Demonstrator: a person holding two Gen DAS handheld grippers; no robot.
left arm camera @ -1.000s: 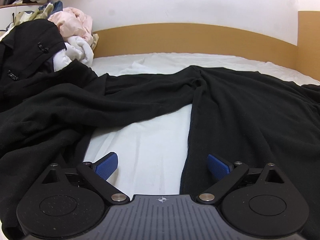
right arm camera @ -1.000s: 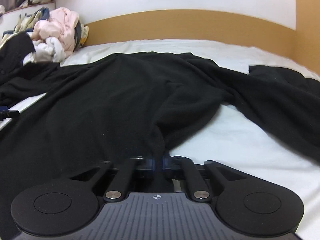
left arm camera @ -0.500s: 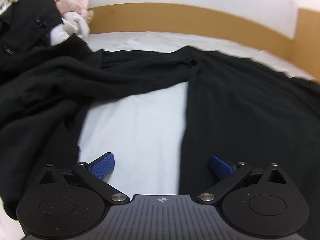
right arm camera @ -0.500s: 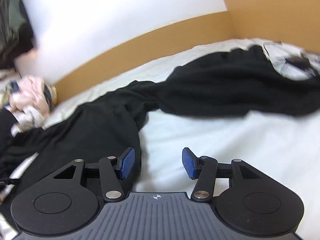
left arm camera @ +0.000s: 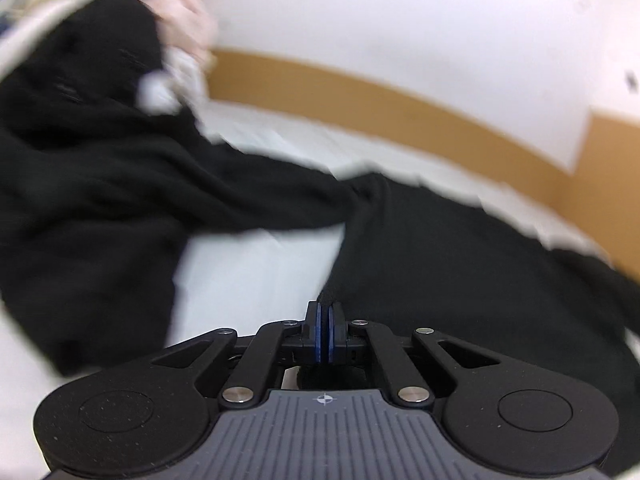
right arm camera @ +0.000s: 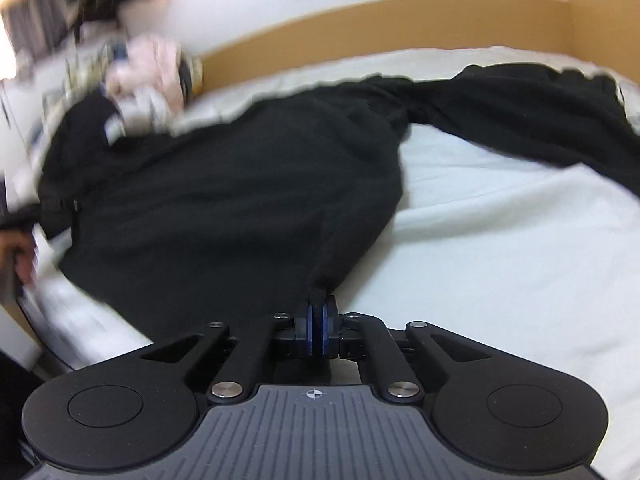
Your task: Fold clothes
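A white bed sheet point(right arm camera: 500, 220) meets a tan headboard point(left arm camera: 400, 108) under a white wall point(left arm camera: 400, 20).

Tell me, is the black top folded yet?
Not yet. The black garment lies spread over the white sheet with no fold visible. The right claw is shut on a pinch of its edge; the left claw is shut at another edge, its grip unclear. All folding remains, plus the heaped clothes.
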